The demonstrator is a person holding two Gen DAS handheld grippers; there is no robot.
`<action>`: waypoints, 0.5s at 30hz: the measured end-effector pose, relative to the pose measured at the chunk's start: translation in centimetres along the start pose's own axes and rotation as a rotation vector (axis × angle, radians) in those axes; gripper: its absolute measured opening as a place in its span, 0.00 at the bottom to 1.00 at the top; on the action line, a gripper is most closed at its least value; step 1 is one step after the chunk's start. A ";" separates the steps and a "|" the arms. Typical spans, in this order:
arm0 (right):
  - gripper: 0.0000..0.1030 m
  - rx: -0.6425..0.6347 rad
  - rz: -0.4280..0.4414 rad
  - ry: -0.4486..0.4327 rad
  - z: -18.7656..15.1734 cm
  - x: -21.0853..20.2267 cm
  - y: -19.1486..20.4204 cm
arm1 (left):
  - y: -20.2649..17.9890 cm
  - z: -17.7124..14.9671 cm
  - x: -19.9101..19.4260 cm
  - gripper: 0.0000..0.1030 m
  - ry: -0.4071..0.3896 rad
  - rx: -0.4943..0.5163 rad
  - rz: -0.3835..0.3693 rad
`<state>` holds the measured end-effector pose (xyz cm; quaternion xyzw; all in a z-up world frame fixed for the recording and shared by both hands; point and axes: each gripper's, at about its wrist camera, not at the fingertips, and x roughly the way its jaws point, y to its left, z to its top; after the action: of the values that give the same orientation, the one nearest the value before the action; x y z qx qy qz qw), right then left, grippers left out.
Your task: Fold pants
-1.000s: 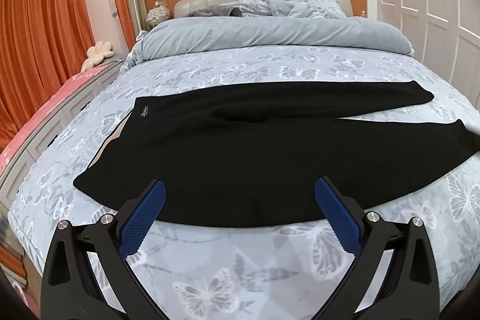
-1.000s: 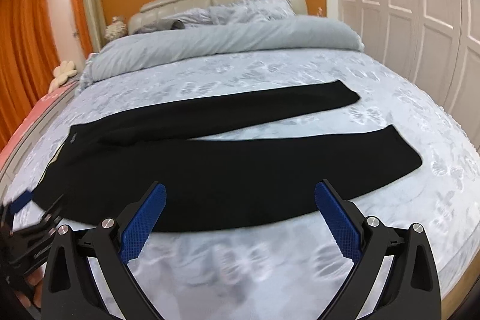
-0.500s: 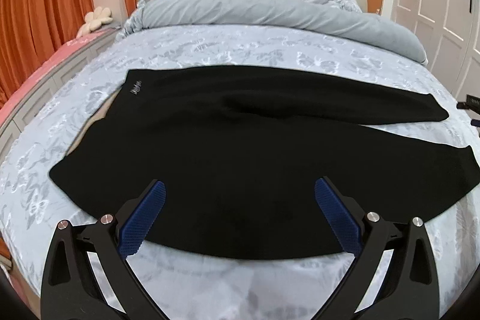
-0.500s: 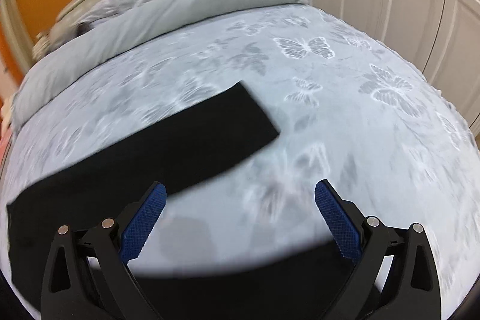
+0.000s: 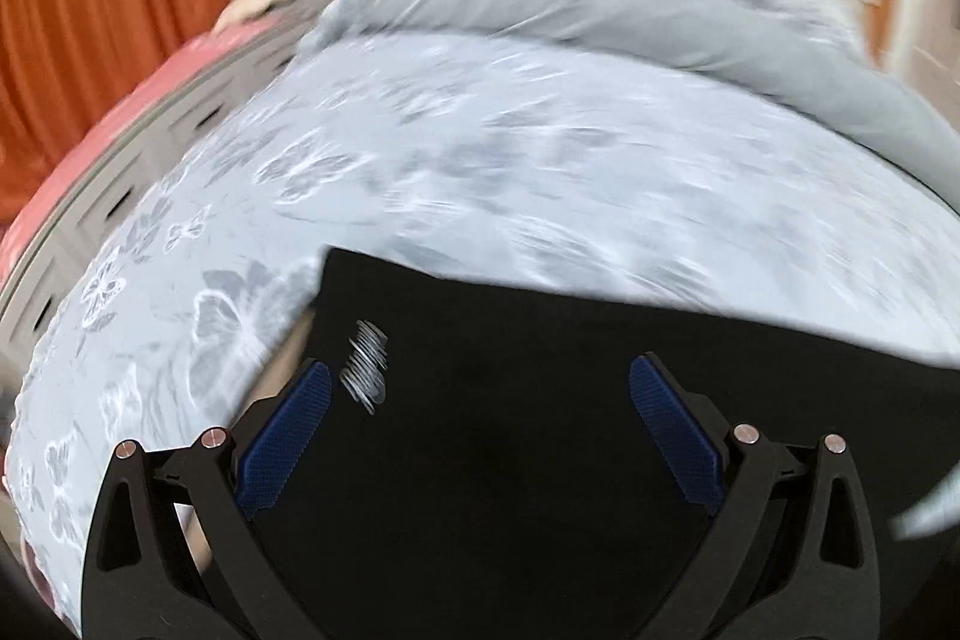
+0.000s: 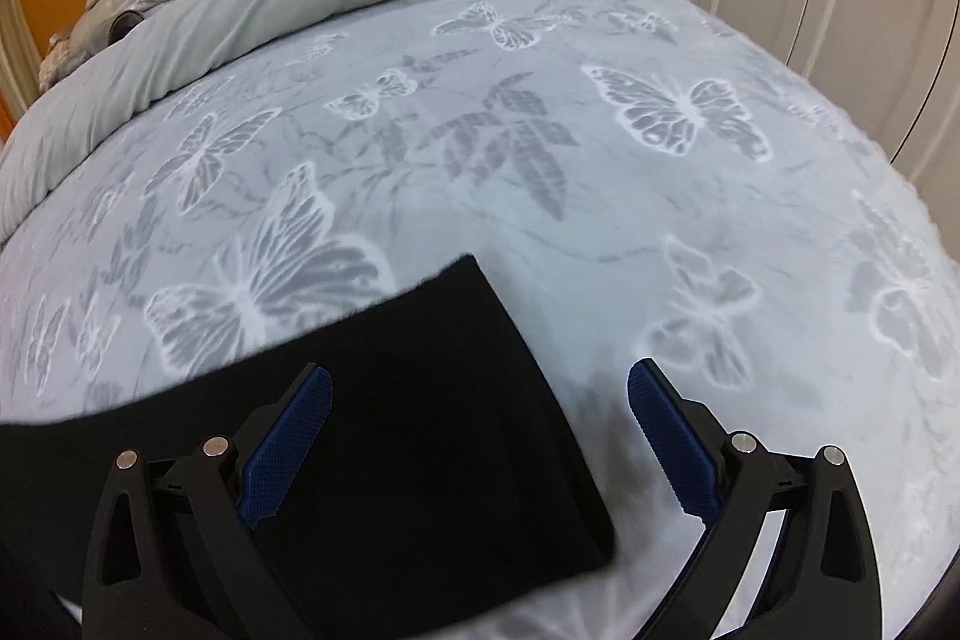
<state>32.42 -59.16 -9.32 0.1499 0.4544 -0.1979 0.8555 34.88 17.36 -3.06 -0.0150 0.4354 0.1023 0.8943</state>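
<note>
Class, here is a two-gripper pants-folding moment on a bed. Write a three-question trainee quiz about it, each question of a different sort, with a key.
1. True or false: the left gripper is shut on the black pants.
2. Which end of the pants lies under the right gripper? A) the waistband B) a leg cuff C) a pocket
3. Fill in: the bedspread is printed with leaves and ______.

Key: 1 false, both grippers are open; 2 B; 3 butterflies.
</note>
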 end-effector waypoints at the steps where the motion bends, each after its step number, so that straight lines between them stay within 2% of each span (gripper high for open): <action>1: 0.94 0.000 0.001 0.007 0.1 0.7 0.3 | 1.4 1.3 2.4 0.95 0.047 -0.029 0.027; 4: 0.94 -0.019 -0.019 -0.023 0.1 1.3 1.4 | 4.6 2.5 7.7 0.95 0.166 -0.124 0.064; 5: 0.83 -0.019 -0.001 -0.032 0.1 1.2 1.7 | 5.4 2.5 8.9 0.94 0.188 -0.157 0.065; 6: 0.68 -0.018 0.011 -0.037 0.1 1.1 1.9 | 6.3 2.5 9.8 0.90 0.202 -0.191 0.058; 7: 0.61 -0.019 0.019 -0.044 0.1 0.8 2.1 | 7.0 2.5 10.6 0.77 0.213 -0.238 0.014; 8: 0.33 -0.024 0.033 -0.044 0.2 0.6 2.3 | 7.2 2.6 11.1 0.73 0.216 -0.259 -0.016; 9: 0.12 -0.020 0.079 -0.035 0.3 0.3 2.4 | 7.2 2.7 10.9 0.52 0.200 -0.266 0.000; 10: 0.11 -0.019 0.083 -0.049 0.3 -0.4 2.6 | 7.0 2.9 10.6 0.20 0.185 -0.246 0.029; 12: 0.10 -0.046 0.087 -0.115 0.1 -3.1 3.3 | 7.0 3.5 9.7 0.18 0.185 -0.250 -0.002; 15: 0.10 -0.055 0.136 -0.221 -0.4 -8.8 3.3 | 7.3 4.1 5.4 0.14 0.070 -0.236 -0.070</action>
<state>29.26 -54.34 -1.91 0.1339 0.3515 -0.1423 0.9156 39.86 25.89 -4.25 -0.1390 0.4505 0.1211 0.8736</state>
